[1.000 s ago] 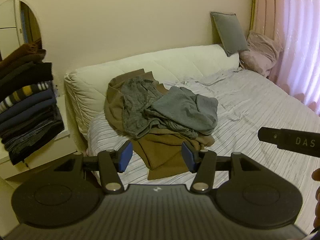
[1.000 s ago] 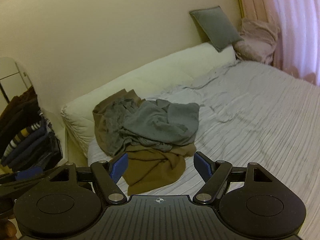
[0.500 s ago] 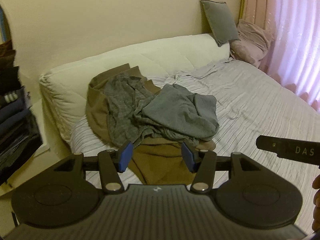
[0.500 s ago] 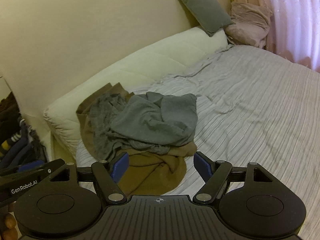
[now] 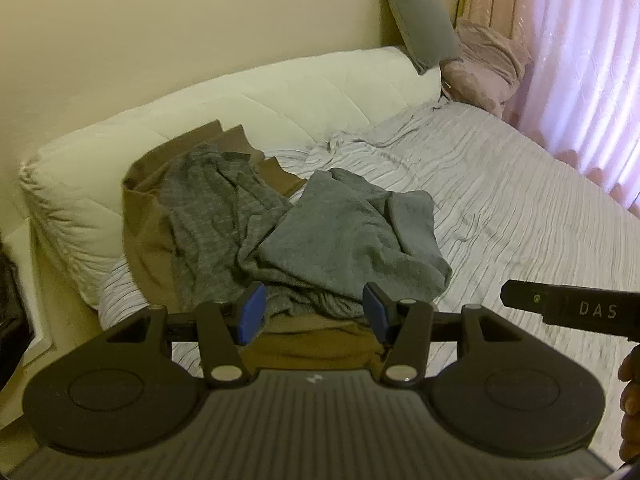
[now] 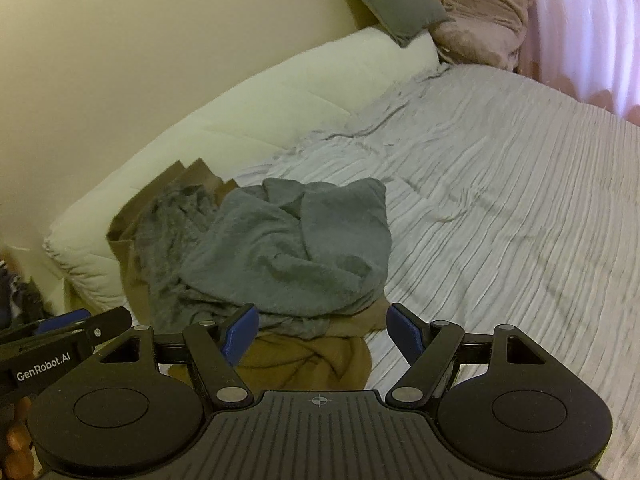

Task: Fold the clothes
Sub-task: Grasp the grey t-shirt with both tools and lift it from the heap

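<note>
both grippers closer to the clothes pile than 0.5 s ago; the pile fills more of each view and the stacked clothes at far left have nearly left frame. left gripper (image 5: 314,312) and right gripper (image 6: 322,334) both open, holding nothing. grey sweater (image 5: 348,236) lies crumpled on the brown garment (image 5: 148,216) on the bed (image 5: 520,200) beside the white duvet roll (image 5: 256,108).

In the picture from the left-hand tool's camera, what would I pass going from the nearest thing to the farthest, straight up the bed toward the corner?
Left tool → brown garment → grey sweater → striped bedsheet → pink bundle → grey pillow against the wall.
</note>
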`<action>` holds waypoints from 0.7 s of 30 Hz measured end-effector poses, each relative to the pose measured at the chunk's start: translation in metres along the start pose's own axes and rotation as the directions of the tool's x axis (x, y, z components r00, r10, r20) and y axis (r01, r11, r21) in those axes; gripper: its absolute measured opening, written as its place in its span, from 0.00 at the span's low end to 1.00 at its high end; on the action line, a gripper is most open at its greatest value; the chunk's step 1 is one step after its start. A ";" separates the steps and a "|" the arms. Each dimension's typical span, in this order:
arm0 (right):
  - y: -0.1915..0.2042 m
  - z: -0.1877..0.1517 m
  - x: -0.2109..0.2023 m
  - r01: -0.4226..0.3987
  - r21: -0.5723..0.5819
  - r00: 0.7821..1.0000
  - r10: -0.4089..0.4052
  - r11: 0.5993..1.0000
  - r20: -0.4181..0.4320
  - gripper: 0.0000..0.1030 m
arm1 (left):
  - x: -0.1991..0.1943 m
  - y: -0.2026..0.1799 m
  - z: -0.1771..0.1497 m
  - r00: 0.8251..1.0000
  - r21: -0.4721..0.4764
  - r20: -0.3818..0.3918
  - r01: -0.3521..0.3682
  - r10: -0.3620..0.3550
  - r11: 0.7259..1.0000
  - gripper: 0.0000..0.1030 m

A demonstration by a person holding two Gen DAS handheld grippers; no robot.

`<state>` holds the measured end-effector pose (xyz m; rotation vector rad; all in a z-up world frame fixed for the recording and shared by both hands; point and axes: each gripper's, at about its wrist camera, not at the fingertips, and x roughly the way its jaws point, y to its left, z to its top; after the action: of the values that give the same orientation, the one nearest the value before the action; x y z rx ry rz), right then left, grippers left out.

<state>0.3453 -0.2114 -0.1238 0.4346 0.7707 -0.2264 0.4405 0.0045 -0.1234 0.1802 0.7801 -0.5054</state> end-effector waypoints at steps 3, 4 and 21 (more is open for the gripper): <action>-0.006 0.007 0.018 0.004 0.009 1.000 -0.004 1.000 -0.010 0.73 | 0.025 0.004 0.008 1.000 0.002 -0.020 0.018 -0.018 1.000 0.48; -0.008 0.008 0.025 0.007 0.013 1.000 -0.006 1.000 -0.015 0.73 | 0.033 0.005 0.011 0.999 0.005 -0.027 0.020 -0.020 1.000 0.48; -0.040 0.025 0.140 0.014 0.107 0.996 -0.005 0.994 -0.089 0.72 | 0.151 0.020 0.026 0.992 0.023 -0.129 0.017 -0.014 1.000 0.48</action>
<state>0.4442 -0.2638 -0.2198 0.5453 0.8498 -0.2598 0.5572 -0.0423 -0.2125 0.2312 0.9021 -0.5222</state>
